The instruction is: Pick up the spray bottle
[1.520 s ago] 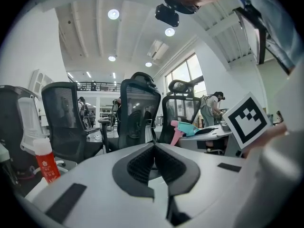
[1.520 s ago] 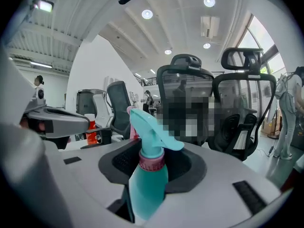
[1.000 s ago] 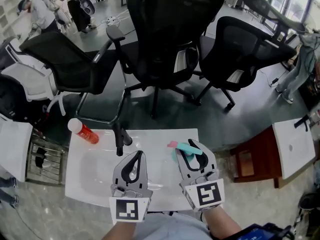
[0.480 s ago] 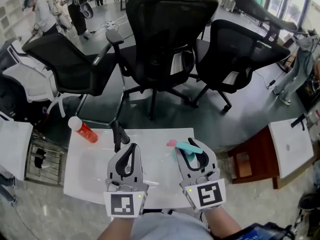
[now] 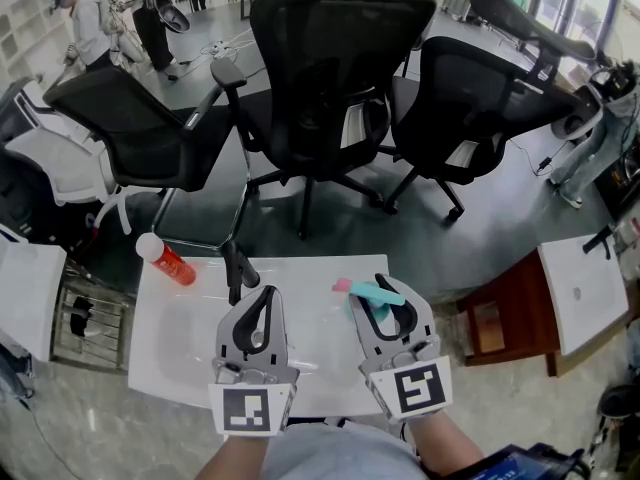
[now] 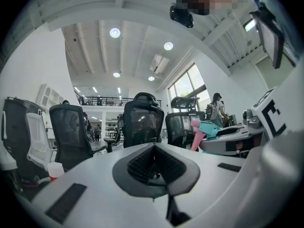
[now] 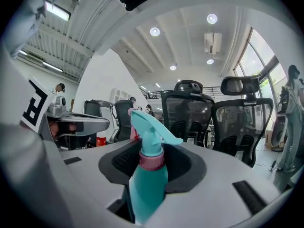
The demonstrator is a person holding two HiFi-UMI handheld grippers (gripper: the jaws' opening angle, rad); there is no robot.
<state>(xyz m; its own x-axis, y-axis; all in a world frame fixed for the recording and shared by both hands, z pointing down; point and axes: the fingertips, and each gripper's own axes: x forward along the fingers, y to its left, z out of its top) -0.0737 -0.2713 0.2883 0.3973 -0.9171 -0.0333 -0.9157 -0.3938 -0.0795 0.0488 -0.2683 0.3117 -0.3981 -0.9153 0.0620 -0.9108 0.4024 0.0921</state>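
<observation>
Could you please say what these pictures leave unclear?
Base of the spray bottle: hidden beneath the right gripper in the head view, behind its jaws in its view.
Label of the red bottle: too small in the head view; blocked by the left gripper in its view.

A capped bottle (image 5: 165, 261) lies at the worktop's (image 5: 180, 358) far left corner. Above its near half, the left tool (image 5: 264, 296) is left of the right tool (image 5: 386, 290), which holds the spray bottle (image 5: 364, 292). Chairs (image 5: 330, 88) stand beyond the worktop.
</observation>
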